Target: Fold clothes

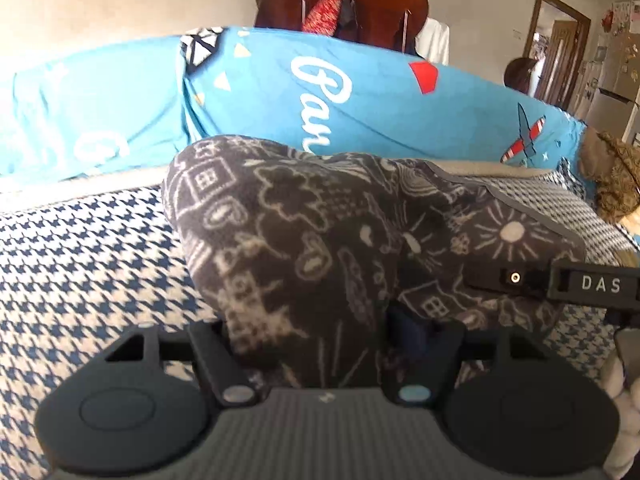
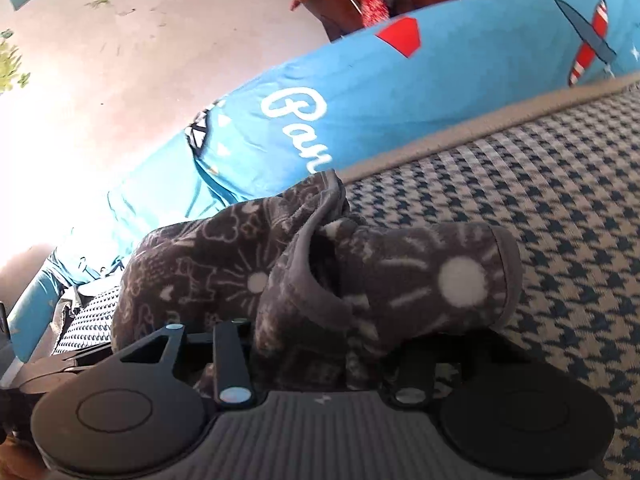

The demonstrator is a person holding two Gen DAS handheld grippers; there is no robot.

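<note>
A dark grey fleece garment [image 1: 300,220] with white doodle print lies humped on the houndstooth sofa cover [image 1: 80,260]. In the left wrist view my left gripper [image 1: 316,344] has a thick bunch of this fleece squeezed between its two fingers, and the cloth rises from them. In the right wrist view my right gripper [image 2: 320,344] pinches the same garment [image 2: 400,280] near a grey-trimmed sleeve cuff [image 2: 508,276]. A black bar marked DAS [image 1: 592,284], part of the right tool, reaches in from the right edge of the left wrist view and touches the fleece.
A blue cushion [image 1: 320,92] with white lettering and a plane print runs along the back of the seat. Behind it stand wooden chairs [image 1: 384,4] with a red cloth over them. A brown patterned cushion [image 1: 616,176] sits at the right end.
</note>
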